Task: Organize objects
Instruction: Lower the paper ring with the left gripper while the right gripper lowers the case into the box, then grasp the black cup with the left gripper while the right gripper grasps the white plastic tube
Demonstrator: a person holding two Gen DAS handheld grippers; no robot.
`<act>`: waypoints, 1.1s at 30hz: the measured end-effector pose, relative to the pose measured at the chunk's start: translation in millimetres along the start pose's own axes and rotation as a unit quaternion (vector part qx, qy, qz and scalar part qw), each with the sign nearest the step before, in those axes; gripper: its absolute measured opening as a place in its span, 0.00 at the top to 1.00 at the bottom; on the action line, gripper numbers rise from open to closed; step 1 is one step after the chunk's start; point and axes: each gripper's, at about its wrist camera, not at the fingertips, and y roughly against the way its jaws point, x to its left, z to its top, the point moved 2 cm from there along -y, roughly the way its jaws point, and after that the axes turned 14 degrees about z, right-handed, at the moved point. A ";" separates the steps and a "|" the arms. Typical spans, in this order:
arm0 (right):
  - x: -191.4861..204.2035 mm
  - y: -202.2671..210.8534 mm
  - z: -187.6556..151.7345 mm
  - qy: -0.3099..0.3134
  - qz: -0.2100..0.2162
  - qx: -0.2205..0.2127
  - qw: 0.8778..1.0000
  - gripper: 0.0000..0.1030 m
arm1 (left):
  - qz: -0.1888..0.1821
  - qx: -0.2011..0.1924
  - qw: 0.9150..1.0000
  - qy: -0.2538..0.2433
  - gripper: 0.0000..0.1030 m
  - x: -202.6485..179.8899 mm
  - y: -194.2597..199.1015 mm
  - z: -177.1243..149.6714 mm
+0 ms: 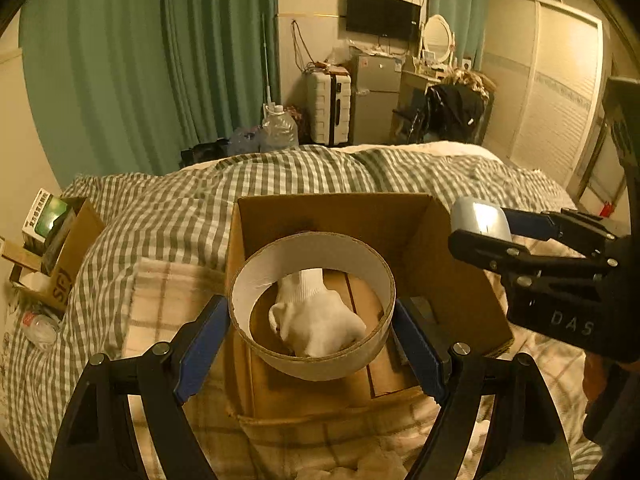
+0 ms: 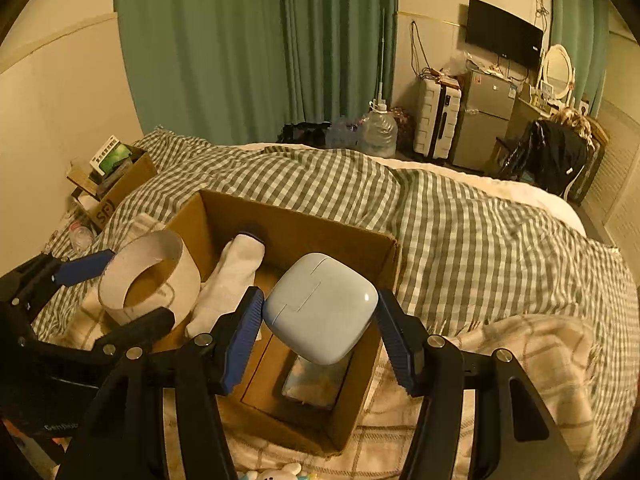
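An open cardboard box (image 1: 460, 280) (image 2: 288, 224) sits on the bed. A white sock (image 1: 320, 320) (image 2: 232, 280) lies inside it, with a flat patterned item (image 2: 316, 384) on its floor. My left gripper (image 1: 312, 332) is shut on a white cardboard tape ring (image 1: 312, 264) (image 2: 148, 276) and holds it above the box. My right gripper (image 2: 320, 328) (image 1: 480, 224) is shut on a pale blue earbud case (image 2: 320, 304) (image 1: 480, 216), over the box's right side.
A green-checked duvet (image 1: 180, 208) (image 2: 480, 232) and a beige plaid blanket (image 2: 520, 360) cover the bed. A small box of items (image 1: 60, 248) (image 2: 112, 172) sits at the left. A water jug (image 1: 278, 128), suitcase (image 1: 328, 108) and fridge (image 1: 376, 96) stand beyond.
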 end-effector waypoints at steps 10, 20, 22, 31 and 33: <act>1.9 41.9 12.6 -0.013 0.010 -0.035 0.999 0.30 | 0.013 -0.017 1.000 0.014 0.01 10.5 28.8 4.7; 59.6 154.5 13.8 0.029 -0.021 -0.067 0.997 0.21 | 0.037 -0.039 0.998 0.037 0.00 57.2 118.3 -28.2; 71.0 166.4 1.6 0.029 -0.014 -0.065 0.997 0.21 | 0.043 -0.035 0.998 0.041 0.00 63.3 127.3 -40.8; 113.0 140.4 -108.4 0.012 -0.006 -0.011 1.000 0.21 | 0.045 0.000 0.996 0.079 0.00 67.0 122.1 -125.7; 113.2 119.8 -130.5 0.005 -0.005 0.017 1.000 0.21 | 0.036 0.024 0.997 0.071 0.00 59.1 105.2 -144.7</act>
